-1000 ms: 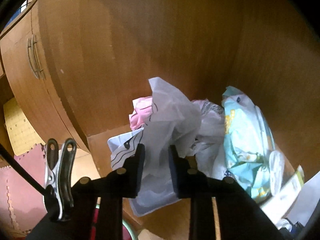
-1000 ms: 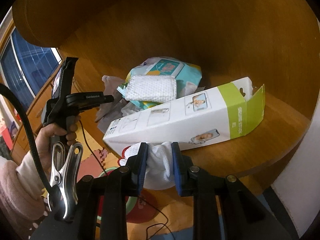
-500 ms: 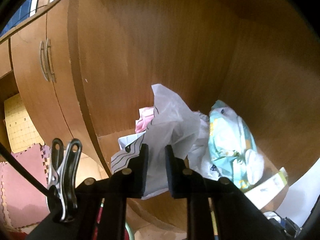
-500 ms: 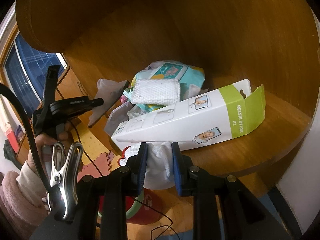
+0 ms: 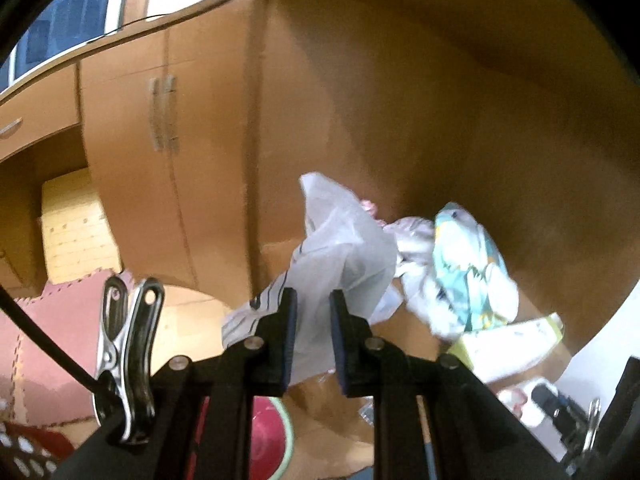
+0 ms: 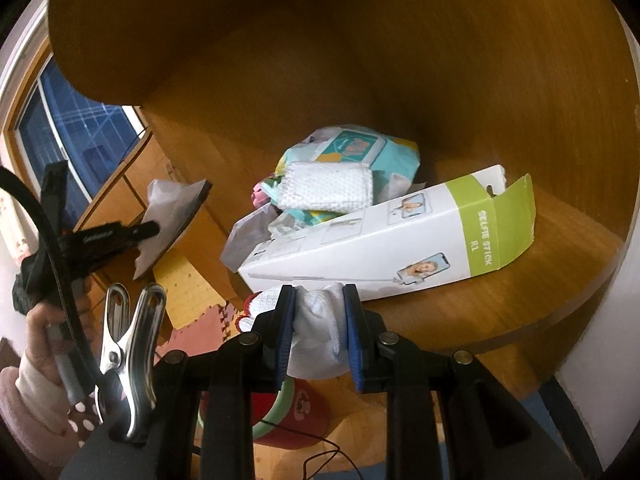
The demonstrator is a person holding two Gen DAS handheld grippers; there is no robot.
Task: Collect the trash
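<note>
1. Nearest: right gripper (image 6: 318, 320), jaws clenched on white cloth wad (image 6: 318, 332), before selfie-stick box (image 6: 384, 240).
2. Left of box: left gripper (image 5: 311, 320), jaws clenched on plastic bag (image 5: 340, 248), lifted off shelf (image 6: 520, 300).
3. Behind box: wipes pack (image 6: 352, 148) waiting.
4. Next, probably: drop both into bin.

Motion blurs the wipes pack (image 5: 468, 272) in the left wrist view.

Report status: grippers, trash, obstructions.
Left gripper shut on plastic wrapper, off the shelf. Right gripper shut on white cloth. Selfie-stick box remains. Nothing blocking.
</note>
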